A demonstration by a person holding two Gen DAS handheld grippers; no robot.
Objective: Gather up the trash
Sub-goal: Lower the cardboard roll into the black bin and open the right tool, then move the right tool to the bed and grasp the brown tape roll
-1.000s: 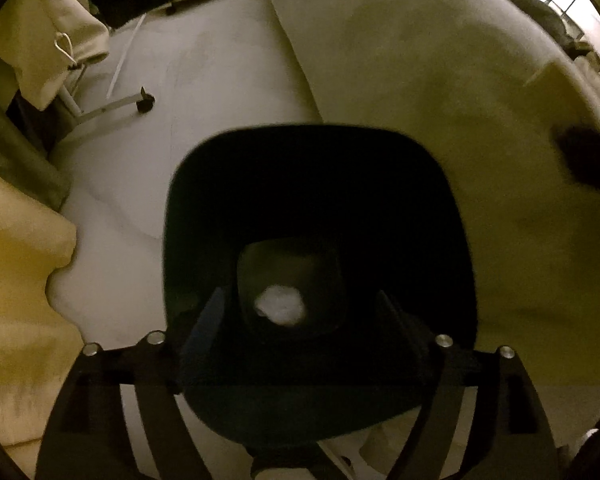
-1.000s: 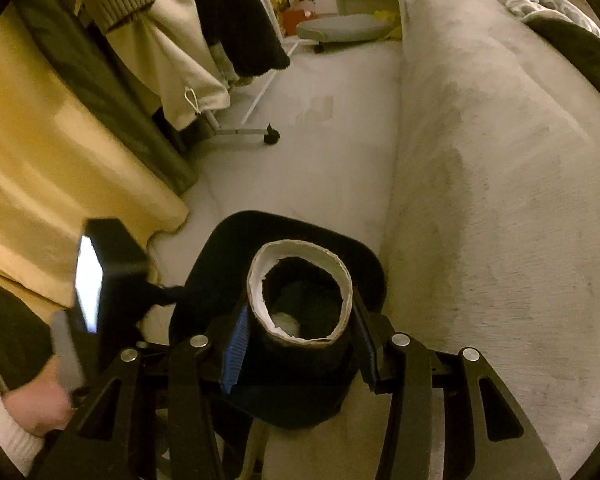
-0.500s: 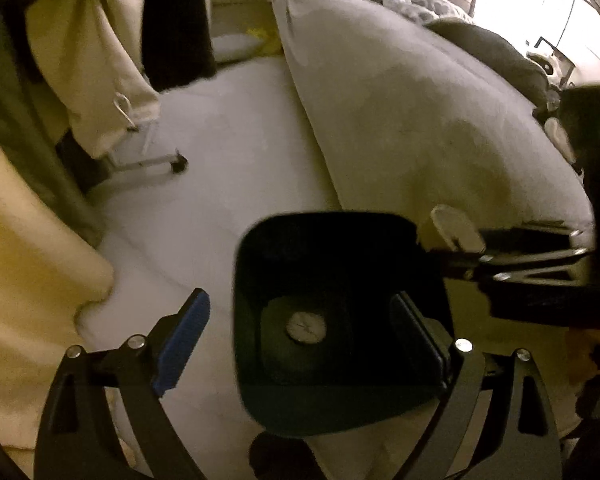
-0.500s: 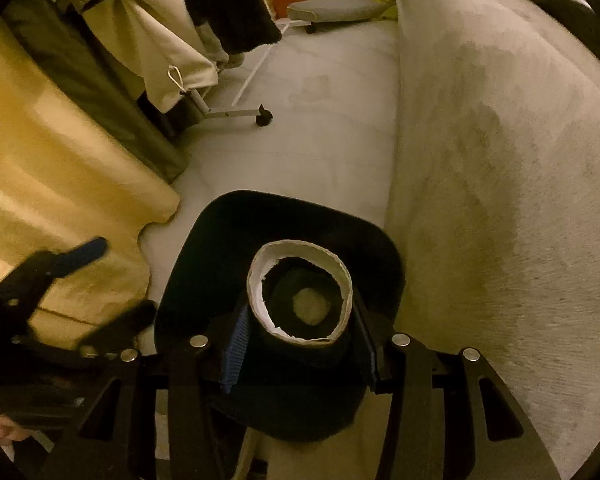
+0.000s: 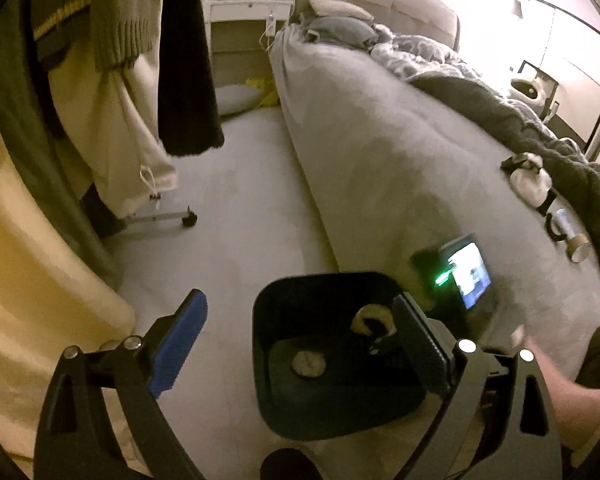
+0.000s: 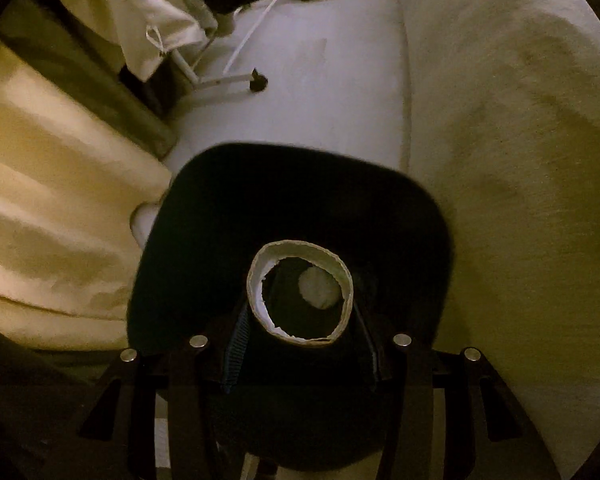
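Two grippers at the bin (image 5: 332, 408): the right gripper (image 6: 302, 334) clamps a cardboard tube (image 6: 300, 296) over its opening; the left gripper (image 5: 300, 356), jaws wide, straddles its left wall. A wad (image 5: 309, 364) lies inside.

Bare floor (image 5: 236, 208) left of the bin (image 5: 324, 292); bed (image 5: 400, 168) crowds its right.

Both wrist views look down, sharing the bin (image 5: 336, 354) (image 6: 292, 216); the right sits closer over its mouth.
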